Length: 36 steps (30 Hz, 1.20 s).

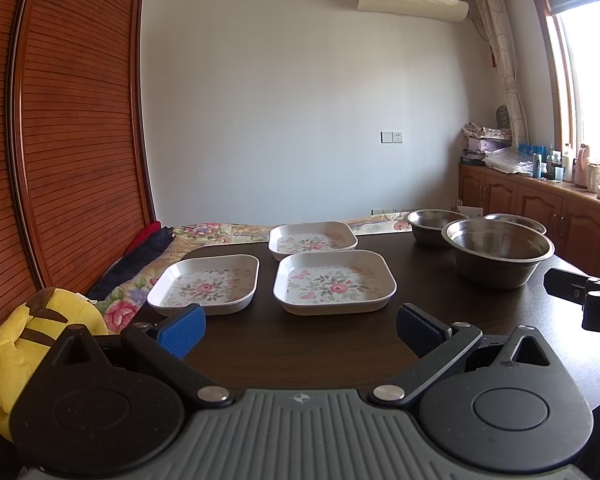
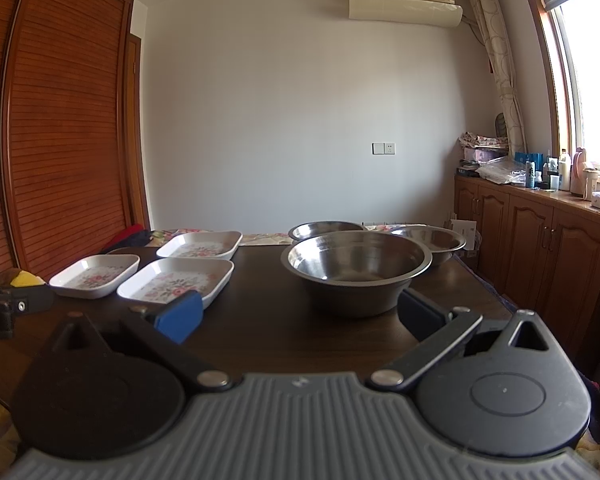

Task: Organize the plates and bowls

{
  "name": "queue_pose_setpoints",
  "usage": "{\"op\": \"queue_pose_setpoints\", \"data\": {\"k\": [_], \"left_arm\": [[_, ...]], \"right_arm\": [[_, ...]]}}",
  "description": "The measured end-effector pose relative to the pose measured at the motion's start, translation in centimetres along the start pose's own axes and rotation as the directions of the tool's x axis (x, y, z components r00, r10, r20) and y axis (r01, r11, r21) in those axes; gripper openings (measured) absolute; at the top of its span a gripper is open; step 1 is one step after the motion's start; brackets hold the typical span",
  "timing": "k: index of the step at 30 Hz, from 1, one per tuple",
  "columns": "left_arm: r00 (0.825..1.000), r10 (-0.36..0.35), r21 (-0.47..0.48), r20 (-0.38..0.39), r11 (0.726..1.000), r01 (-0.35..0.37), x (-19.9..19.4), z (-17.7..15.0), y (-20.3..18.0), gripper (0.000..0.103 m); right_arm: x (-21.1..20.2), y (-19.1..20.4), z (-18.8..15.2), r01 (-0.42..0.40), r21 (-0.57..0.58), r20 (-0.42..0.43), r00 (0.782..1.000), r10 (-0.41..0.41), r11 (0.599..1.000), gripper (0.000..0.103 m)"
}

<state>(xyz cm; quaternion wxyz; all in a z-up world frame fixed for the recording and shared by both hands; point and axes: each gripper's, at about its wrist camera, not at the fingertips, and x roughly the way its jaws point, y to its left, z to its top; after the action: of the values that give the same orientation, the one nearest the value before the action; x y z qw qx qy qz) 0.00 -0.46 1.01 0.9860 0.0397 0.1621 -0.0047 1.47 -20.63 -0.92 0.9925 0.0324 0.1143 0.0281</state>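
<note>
Three square white plates with a pink flower print lie on the dark wooden table: a near left plate, a near middle plate and a far plate. To their right stand three steel bowls: a big near bowl, a far left bowl and a far right bowl. My left gripper is open, just short of the near plates, holding nothing. My right gripper is open in front of the big bowl, with the plates off to its left.
A slatted wooden wardrobe rises at the left. A yellow plush toy and a floral bedspread lie beside the table's left edge. Wooden cabinets with bottles on top run under the window at the right.
</note>
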Motion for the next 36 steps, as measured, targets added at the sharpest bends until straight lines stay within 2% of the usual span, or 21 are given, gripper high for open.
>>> {"op": "queue_pose_setpoints", "data": {"k": [23, 36], "left_arm": [[1.0, -0.006, 0.0, -0.006, 1.0, 0.006, 0.4, -1.0, 0.1, 0.103], [0.998, -0.01, -0.007, -0.067, 1.0, 0.01, 1.9, -2.0, 0.2, 0.103]], "right_arm": [[0.0, -0.3, -0.5, 0.004, 0.0, -0.008, 1.0, -0.004, 1.0, 0.103], [1.2, 0.0, -1.0, -0.02, -0.005, -0.048, 0.999, 0.02, 1.0, 0.103]]}}
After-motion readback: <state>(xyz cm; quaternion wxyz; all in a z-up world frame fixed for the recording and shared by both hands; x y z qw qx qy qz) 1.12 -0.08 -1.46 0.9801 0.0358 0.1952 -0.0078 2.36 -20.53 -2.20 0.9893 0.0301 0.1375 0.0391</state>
